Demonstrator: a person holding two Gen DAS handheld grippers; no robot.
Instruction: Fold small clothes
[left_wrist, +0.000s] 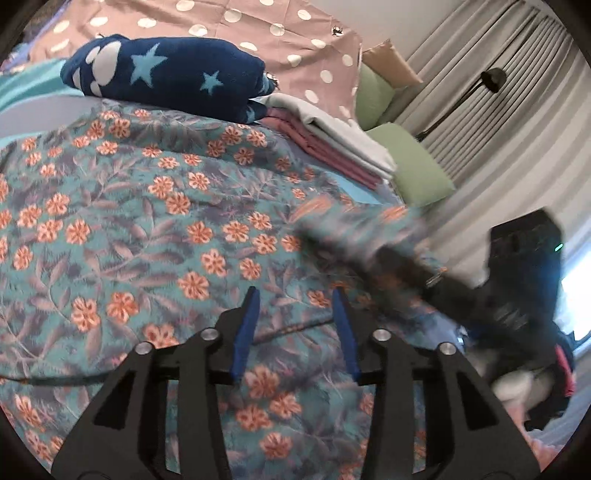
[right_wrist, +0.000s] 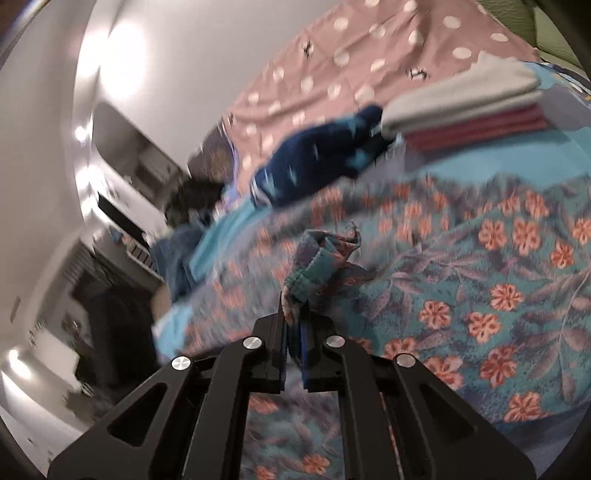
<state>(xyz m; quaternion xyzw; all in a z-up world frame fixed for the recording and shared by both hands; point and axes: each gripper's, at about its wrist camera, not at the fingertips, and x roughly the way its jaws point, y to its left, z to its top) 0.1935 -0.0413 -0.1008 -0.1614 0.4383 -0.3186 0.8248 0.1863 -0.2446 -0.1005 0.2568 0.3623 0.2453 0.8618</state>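
1. Floral garment (left_wrist: 155, 221) lies spread over the bed, filling the area ahead of and under the left gripper (left_wrist: 297, 295). Teal cloth with orange flowers; flat enough to take a fold.
2. Left gripper: jaws partly apart, nothing between the blue pads (left_wrist: 245, 332). It hovers just above the cloth, so it seems free to pin or take an edge.
3. Right gripper (right_wrist: 293, 317): jaws nearly closed, pinching a bunched hem or cuff of the floral garment (right_wrist: 498, 280) right at its tips. The pinched bit stands up ahead of the fingers, clear of the flat part; likely held that way to carry it across for a fold.
4. In the left view the right gripper (left_wrist: 428, 273) shows blurred to the right with cloth trailing from it.
5. Beyond the left gripper: navy star blanket (left_wrist: 166, 74), and to its right a folded stack (left_wrist: 332, 144) of grey and maroon pieces, apparently finished items parked out of the way.
6. Dotted pink sheet (left_wrist: 280, 40) sits further back.
7. Judged: mid-fold on this piece, not yet laid down.
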